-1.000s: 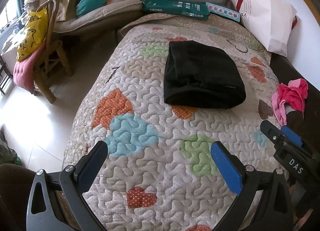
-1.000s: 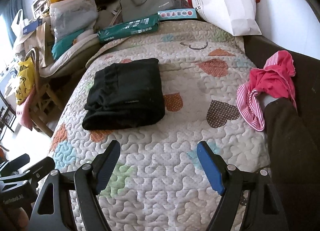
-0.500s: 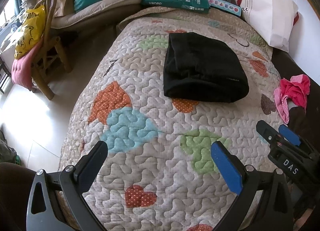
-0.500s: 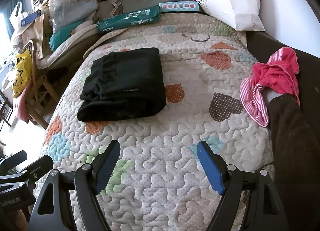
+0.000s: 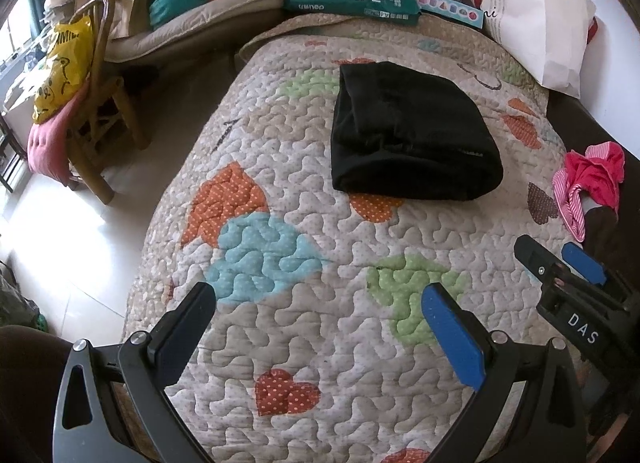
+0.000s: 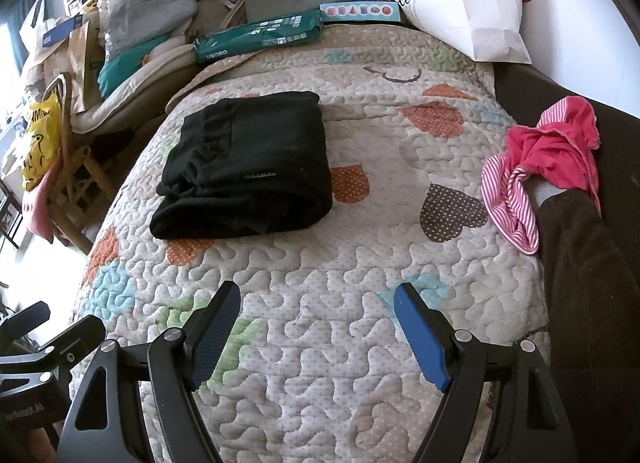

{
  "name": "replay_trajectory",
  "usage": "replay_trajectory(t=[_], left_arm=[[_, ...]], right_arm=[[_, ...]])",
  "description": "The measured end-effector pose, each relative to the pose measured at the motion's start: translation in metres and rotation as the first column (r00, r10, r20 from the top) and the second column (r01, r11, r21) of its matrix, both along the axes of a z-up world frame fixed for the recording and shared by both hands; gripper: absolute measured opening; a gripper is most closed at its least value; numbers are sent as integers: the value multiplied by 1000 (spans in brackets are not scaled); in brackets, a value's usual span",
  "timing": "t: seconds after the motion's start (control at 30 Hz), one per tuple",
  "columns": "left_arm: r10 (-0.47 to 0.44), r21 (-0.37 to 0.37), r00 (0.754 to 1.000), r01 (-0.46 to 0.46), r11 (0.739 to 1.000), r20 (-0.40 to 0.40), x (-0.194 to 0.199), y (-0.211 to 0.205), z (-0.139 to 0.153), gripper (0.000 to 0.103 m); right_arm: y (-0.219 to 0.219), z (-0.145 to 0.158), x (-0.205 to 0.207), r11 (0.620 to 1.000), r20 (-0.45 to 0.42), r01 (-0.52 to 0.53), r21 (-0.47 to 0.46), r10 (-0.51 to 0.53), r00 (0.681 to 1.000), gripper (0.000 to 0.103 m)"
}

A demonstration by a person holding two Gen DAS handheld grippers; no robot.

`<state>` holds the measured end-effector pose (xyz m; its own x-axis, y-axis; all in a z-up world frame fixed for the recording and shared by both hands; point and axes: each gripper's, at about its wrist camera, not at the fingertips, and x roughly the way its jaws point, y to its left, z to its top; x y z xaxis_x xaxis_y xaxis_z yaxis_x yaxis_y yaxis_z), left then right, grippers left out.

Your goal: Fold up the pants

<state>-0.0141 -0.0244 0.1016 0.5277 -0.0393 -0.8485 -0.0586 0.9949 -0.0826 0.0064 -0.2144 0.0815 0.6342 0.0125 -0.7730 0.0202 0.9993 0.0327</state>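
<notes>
pants: black pants (image 5: 412, 139) sit folded in a thick bundle on the heart-print quilt (image 5: 304, 327), far end
left gripper (image 5: 320, 327): fingers spread, empty, well short
right gripper (image 6: 316, 331): same
tip: looks basically done, so just square the loose edge, don't tug

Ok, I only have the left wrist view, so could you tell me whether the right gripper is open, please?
Observer: Yes, the right gripper is open with nothing between its fingers, above bare quilt and short of the folded pants.
Operator: Thank you. What is the dark thing by the pink garment at my right edge?
Observer: The pink garment lies against brown corduroy fabric, well apart from the pants.
</notes>
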Motion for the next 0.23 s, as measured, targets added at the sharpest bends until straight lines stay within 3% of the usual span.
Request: replay_trajectory(t=[0.23], left_arm=[[7, 5, 1000, -7, 1000, 8, -6, 3, 6, 103]], right_arm=[[3, 0, -4, 1000, 10, -7, -23, 7, 1000, 84]])
